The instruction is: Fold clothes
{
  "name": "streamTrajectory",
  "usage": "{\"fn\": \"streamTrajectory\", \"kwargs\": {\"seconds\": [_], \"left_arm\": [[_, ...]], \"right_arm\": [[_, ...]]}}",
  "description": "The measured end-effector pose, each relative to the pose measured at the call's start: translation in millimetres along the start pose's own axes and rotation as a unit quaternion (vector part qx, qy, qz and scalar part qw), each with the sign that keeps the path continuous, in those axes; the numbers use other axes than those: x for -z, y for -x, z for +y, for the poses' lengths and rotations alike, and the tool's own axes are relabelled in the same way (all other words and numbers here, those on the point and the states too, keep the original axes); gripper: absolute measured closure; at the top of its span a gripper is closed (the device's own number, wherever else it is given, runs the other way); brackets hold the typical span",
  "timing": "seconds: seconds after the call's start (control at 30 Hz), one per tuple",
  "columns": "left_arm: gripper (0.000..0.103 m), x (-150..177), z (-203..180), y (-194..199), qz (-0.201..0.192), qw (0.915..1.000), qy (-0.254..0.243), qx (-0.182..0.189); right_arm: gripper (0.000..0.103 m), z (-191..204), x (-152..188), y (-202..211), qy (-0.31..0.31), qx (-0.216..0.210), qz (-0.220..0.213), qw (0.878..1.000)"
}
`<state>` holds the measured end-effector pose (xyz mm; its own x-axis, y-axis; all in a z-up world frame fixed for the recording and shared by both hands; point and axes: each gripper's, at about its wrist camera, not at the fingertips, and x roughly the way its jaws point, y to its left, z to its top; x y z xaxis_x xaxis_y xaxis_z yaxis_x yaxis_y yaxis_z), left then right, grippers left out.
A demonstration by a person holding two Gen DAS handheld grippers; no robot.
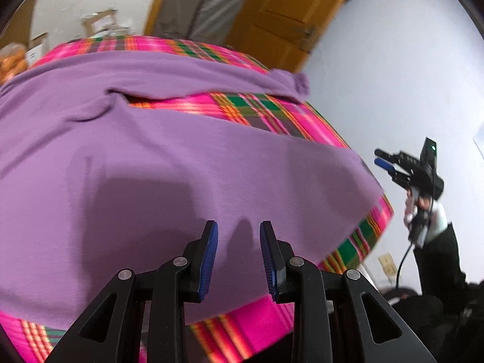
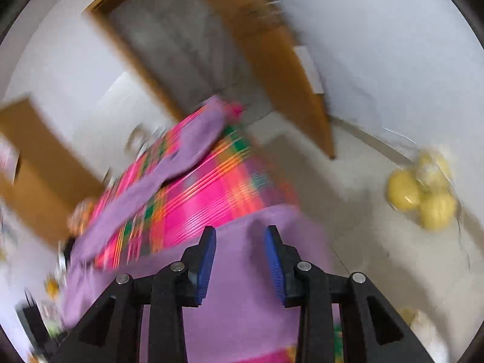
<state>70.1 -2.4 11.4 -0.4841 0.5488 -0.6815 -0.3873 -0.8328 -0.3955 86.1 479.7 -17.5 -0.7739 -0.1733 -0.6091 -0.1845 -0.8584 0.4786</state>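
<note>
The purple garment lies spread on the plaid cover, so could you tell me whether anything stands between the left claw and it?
Nothing visible: the left claw hangs open directly over the purple garment.

The right wrist view is smeared by motion: the brown wooden door [image 2: 272,60] and the yellow rounded lumps [image 2: 423,193] by the wall cannot be identified further. The purple knit garment [image 1: 151,166] runs past the left wrist view's left edge, hiding most of the pink plaid cloth [image 1: 257,109]. Pale cardboard boxes [image 1: 99,24] behind are blurred.
</note>
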Motion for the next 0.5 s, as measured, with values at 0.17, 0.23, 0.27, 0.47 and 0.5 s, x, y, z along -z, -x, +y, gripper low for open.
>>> {"fn": "streamTrajectory", "kwargs": {"seconds": [0.17, 0.23, 0.27, 0.47, 0.5], "left_arm": [[0.073, 2.9, 22.7, 9.2, -0.019, 0.9986, 0.037, -0.034], [0.073, 4.0, 33.0, 14.8, -0.033, 0.9964, 0.059, -0.052], [0.073, 4.3, 39.2, 18.8, -0.043, 0.9946, 0.072, -0.062], [0.073, 5.6, 70.3, 38.0, -0.076, 0.9835, 0.126, -0.105], [0.073, 5.3, 73.3, 39.9, -0.077, 0.9825, 0.129, -0.110]], "right_arm": [[0.068, 64.2, 18.0, -38.8, 0.111, -0.046, 0.051, 0.991], [0.068, 84.8, 23.8, -48.1, 0.132, -0.065, 0.064, 0.987], [0.068, 97.7, 27.6, -53.5, 0.145, -0.078, 0.072, 0.984], [0.068, 179.0, 46.5, -73.3, 0.232, -0.150, 0.109, 0.955], [0.068, 195.9, 49.9, -76.6, 0.250, -0.163, 0.116, 0.947]]}}
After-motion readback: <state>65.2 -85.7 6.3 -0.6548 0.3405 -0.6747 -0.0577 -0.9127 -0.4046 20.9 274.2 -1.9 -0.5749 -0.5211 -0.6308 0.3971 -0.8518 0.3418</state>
